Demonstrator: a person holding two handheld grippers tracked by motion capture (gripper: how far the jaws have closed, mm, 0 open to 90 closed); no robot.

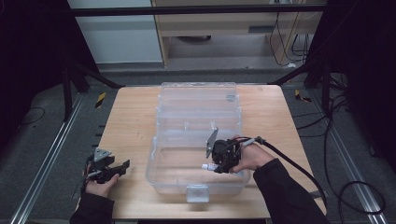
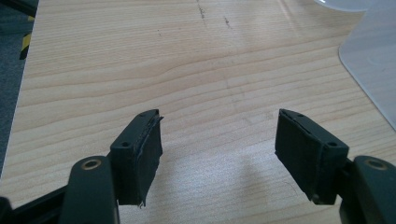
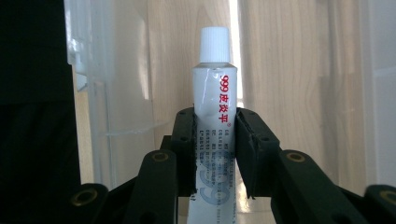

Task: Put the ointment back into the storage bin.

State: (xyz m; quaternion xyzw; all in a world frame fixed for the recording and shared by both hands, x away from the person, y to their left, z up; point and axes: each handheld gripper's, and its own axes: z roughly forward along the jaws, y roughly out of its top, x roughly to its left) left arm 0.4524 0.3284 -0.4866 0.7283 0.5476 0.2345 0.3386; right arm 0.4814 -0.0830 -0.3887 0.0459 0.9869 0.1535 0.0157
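A clear plastic storage box [image 1: 196, 184] stands open in the middle of the wooden table, its lid [image 1: 198, 100] laid back behind it. My right gripper [image 1: 219, 163] hovers over the box's right side, shut on a white ointment tube [image 3: 215, 93] with red and blue print and a white cap. The tube's cap end [image 1: 208, 166] pokes out to the left, over the box's inside. My left gripper [image 1: 122, 166] rests on the table left of the box, its jaws wide open with bare wood between the pads [image 2: 148, 149].
The wooden table [image 1: 130, 121] has bare room on both sides of the box. A corner of the clear box [image 2: 373, 70] shows at the right of the left gripper view. Metal rails, cables and dark frame legs surround the table.
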